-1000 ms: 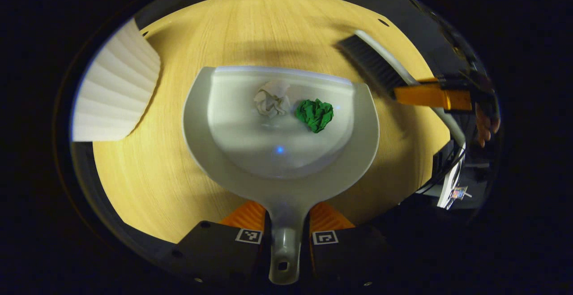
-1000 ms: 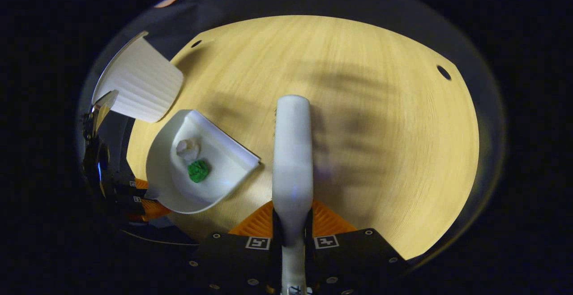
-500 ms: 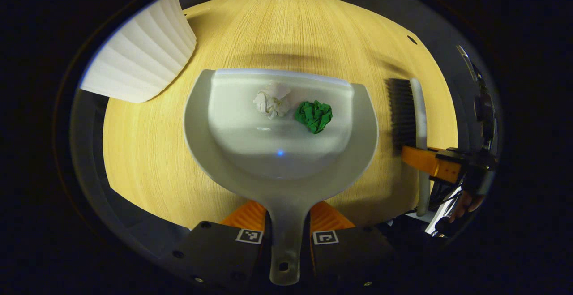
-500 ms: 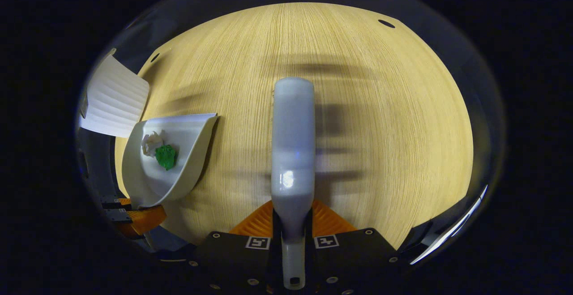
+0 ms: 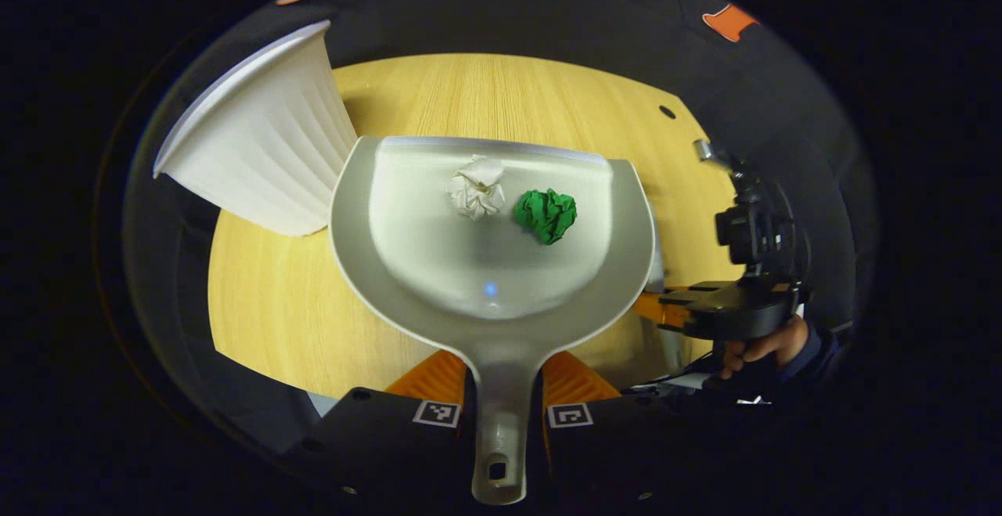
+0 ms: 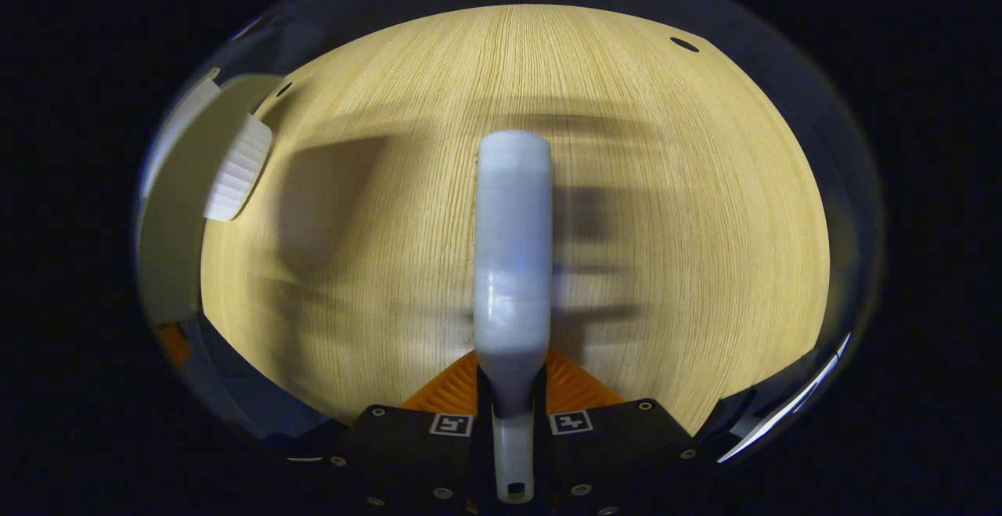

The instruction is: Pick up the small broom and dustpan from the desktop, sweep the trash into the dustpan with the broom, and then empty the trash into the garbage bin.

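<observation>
Left gripper view: dustpan point(image 5: 501, 281) near bin point(image 5: 266, 156)

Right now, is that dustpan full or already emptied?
Not emptied. The dustpan holds two crumpled paper balls, one white and one green, beside the white bin.

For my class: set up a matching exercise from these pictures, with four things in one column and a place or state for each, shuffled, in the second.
Things:
1. green paper ball
2. dustpan
3. broom
4. garbage bin

Places or states:
A. held by the right gripper
B. standing on the desk, left of the dustpan
C. lying in the dustpan beside a white paper ball
D. held by its handle in the left gripper

Pairs: 1-C, 2-D, 3-A, 4-B
</observation>
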